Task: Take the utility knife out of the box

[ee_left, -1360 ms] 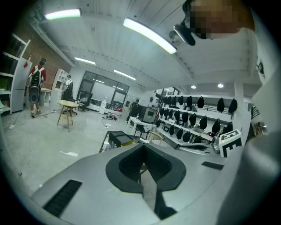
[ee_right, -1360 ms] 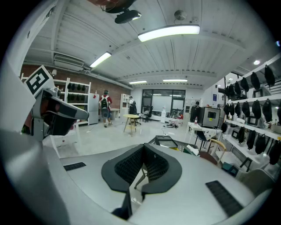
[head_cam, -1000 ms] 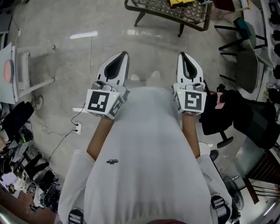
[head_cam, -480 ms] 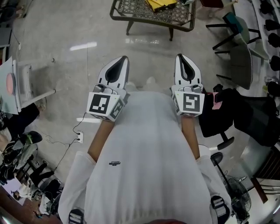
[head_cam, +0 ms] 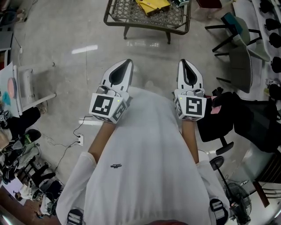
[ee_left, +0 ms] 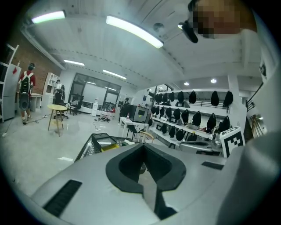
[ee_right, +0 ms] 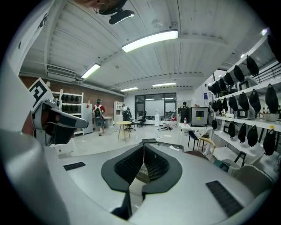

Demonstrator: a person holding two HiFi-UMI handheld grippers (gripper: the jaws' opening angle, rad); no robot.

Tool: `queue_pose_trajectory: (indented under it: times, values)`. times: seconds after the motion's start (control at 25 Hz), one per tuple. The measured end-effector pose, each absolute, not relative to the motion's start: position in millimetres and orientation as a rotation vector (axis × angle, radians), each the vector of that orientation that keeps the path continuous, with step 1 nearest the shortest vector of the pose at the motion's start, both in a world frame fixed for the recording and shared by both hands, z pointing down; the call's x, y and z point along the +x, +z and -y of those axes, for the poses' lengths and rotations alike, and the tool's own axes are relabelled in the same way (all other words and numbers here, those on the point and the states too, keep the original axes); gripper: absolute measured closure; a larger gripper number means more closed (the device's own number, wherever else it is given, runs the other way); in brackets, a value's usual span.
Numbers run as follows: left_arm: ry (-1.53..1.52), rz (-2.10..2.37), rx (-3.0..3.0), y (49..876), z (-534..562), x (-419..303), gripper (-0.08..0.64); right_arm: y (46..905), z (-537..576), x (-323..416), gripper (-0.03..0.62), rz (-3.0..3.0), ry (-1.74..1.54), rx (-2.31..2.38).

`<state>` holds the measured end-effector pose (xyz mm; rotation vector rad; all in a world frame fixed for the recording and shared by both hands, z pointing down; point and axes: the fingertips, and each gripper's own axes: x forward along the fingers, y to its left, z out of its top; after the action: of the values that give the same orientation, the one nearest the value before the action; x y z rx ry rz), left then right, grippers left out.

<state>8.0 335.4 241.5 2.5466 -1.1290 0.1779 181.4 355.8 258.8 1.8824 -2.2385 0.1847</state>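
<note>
Utility knife: cannot be made out in any view. The only candidate container is a yellow box [head_cam: 151,5] lying on the mesh table [head_cam: 173,18], about midway between the table's left and right edges. The table's far edge is cut off by the top of the head view, and the box contents cannot be seen. The left gripper view shows the same yellow box [ee_left: 110,147] on the mesh top, just beyond the jaw tips.

Left gripper [head_cam: 125,62]: jaws together, tips meeting, nothing between them. Confirmed in its own view [ee_left: 142,147]. Held out in front of the person's torso over bare floor [head_cam: 66,74], well short of the table's near edge.

Right gripper [head_cam: 184,62]: jaws together, nothing between them; own view agrees [ee_right: 143,146]. Held level with the left one, apart from it, also over the floor.

Marker cubes sit behind each gripper: left marker cube [head_cam: 107,107], right marker cube [head_cam: 192,107].

Surroundings: black office chair [head_cam: 221,116] just beside the right forearm; power strip [head_cam: 79,140] with its cable on the floor at left. A person with a backpack [ee_left: 25,85] stands far off in the room, near a round stool [ee_left: 56,110].
</note>
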Motion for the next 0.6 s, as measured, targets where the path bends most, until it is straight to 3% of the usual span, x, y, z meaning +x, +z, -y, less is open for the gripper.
queue_pose_trajectory:
  times: [0.6]
  values:
    - [0.162,1.126,2.514,258,-218,30,0.558,272,-238,192,0.592,2.260,0.173,1.807]
